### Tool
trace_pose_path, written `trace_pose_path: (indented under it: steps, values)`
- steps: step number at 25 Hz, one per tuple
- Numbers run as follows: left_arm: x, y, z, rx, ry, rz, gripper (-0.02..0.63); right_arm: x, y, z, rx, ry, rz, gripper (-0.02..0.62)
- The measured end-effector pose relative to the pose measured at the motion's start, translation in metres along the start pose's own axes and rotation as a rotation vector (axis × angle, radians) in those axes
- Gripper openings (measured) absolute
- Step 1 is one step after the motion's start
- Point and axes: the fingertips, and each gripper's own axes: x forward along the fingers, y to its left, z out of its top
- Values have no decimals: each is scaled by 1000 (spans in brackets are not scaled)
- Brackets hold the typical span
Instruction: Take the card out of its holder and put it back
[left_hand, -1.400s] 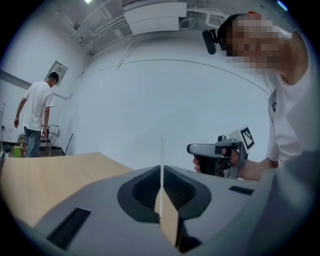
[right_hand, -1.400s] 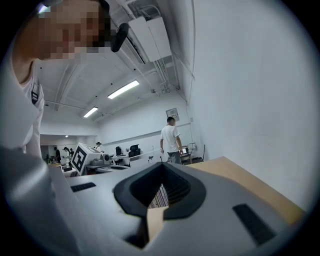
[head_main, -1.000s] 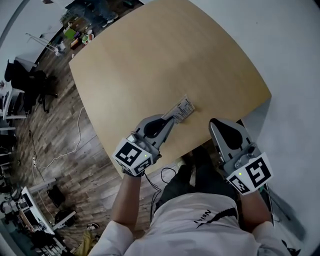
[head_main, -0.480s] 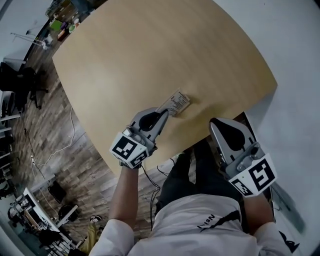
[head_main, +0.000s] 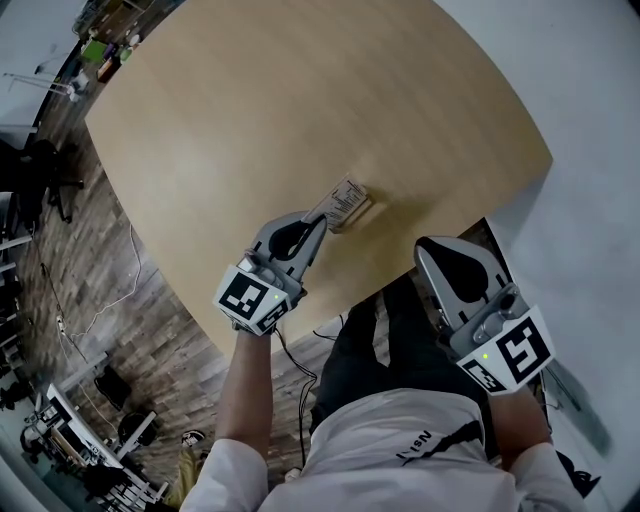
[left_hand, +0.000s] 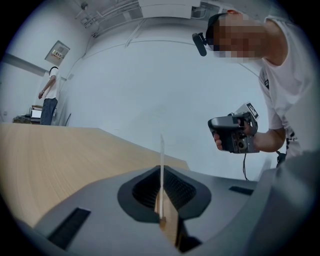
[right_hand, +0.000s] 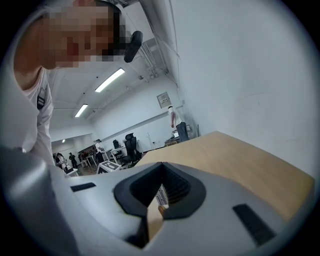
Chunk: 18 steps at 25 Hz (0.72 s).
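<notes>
Left gripper (head_main: 316, 222): jaws closed on the card's near edge; the card runs edge-on between them.
Card (head_main: 343, 204): print up, over the table (head_main: 300, 100) near its front edge.
Right gripper (head_main: 432, 245): jaws together, empty, off the table edge, well apart from the card.

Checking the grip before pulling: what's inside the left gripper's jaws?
The left gripper is shut on a thin printed card, seen edge-on in its own view. The clamped corner is covered by the jaws. Whether a holder sleeves it cannot be told.
</notes>
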Motion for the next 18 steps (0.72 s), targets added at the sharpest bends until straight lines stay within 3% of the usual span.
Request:
trace_pose_path:
  steps: [18]
  values:
    - [7,-3,-20,36,40,5,26,1,-2,-2,-7,20,-5,12]
